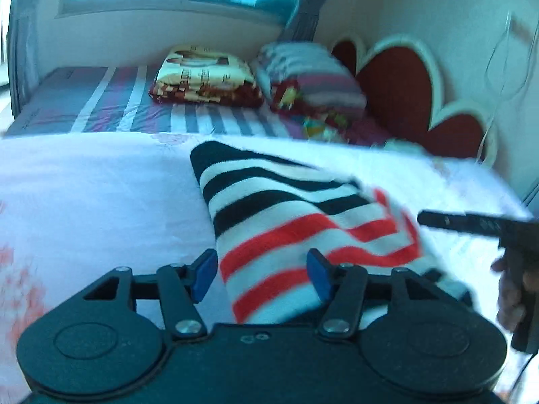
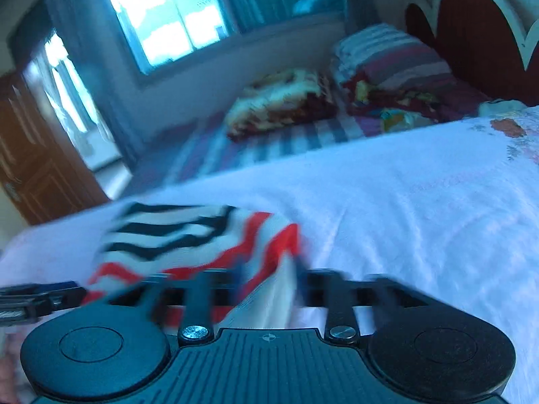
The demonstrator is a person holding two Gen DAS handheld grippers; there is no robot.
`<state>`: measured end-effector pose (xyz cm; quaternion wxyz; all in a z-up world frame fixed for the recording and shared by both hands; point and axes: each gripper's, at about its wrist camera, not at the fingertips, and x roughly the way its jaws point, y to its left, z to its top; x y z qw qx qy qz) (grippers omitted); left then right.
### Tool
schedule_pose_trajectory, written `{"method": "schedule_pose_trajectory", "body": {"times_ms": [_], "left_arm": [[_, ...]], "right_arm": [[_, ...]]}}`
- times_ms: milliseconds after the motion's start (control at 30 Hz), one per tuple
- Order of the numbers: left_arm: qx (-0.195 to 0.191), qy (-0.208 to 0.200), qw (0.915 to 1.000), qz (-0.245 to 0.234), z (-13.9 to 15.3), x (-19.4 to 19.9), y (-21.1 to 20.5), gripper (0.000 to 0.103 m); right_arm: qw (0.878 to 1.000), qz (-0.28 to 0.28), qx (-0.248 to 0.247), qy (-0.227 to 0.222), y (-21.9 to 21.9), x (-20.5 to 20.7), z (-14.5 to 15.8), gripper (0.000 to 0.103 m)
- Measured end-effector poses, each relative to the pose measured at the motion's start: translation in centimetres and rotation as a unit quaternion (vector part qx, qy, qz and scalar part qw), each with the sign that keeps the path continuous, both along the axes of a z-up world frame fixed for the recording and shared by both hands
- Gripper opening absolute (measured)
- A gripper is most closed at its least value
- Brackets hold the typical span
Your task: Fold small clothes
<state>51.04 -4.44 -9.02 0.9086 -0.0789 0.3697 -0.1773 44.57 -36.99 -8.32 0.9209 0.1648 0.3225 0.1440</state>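
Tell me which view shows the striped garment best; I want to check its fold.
The left wrist view: the striped garment lies nearly whole and fairly sharp on the white bed cover, black stripes far, red stripes near. The right wrist view shows it smeared by motion blur, partly hidden behind the right gripper.

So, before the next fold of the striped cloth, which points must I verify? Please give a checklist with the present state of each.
1. Striped garment lies on the white sheet, not hanging off: ok.
2. Left gripper open, with the near end of the garment between its blue pads, which do not press it: ok.
3. Right gripper free of the fabric: cannot tell, its fingers are blurred.
4. Garment flat: not ok, its right red-striped edge looks lifted and rumpled.
5. Pillows and folded blanket lie well behind the garment: ok.
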Motion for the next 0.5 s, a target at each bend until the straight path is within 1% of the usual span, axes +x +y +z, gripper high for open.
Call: {"method": "schedule_pose_trajectory", "body": {"times_ms": [33,100,200,267,300,333,367,433,500], "left_arm": [[-0.021,-0.003,0.9998,0.005,0.2,-1.2,0.8,0.059],[-0.046,-0.001,0.9989,0.01,0.4,-3.5,1.9,0.059],[-0.069,0.011,0.9974,0.016,0.0,-6.1,2.8,0.059],[-0.071,0.023,0.9969,0.022,-0.7,-7.0,3.1,0.059],[-0.068,0.03,0.9968,0.029,-0.9,-7.1,3.2,0.059],[-0.068,0.032,0.9967,0.032,-1.0,-7.2,3.2,0.059],[-0.069,0.031,0.9966,0.034,-0.8,-7.3,3.3,0.059],[-0.074,0.024,0.9963,0.035,-0.4,-7.5,3.2,0.059],[-0.079,0.015,0.9962,0.033,-0.1,-7.9,3.1,0.059]], "right_arm": [[1.0,0.006,0.005,-0.006,-0.2,-1.7,0.6,0.044],[1.0,0.01,0.022,-0.001,-0.7,-5.0,1.2,0.044],[0.997,0.011,0.075,0.024,-1.8,-9.0,0.8,0.044],[0.995,-0.006,0.095,0.039,-2.2,-11.3,0.5,0.044],[0.989,-0.016,0.135,0.056,-2.6,-12.1,-0.2,0.044],[0.98,-0.024,0.183,0.072,-3.0,-12.8,-0.9,0.044],[0.973,-0.031,0.214,0.083,-3.0,-13.4,-1.7,0.044],[0.963,-0.043,0.246,0.098,-2.7,-13.9,-2.7,0.044],[0.946,-0.051,0.302,0.107,-2.7,-13.8,-3.7,0.044]]}}
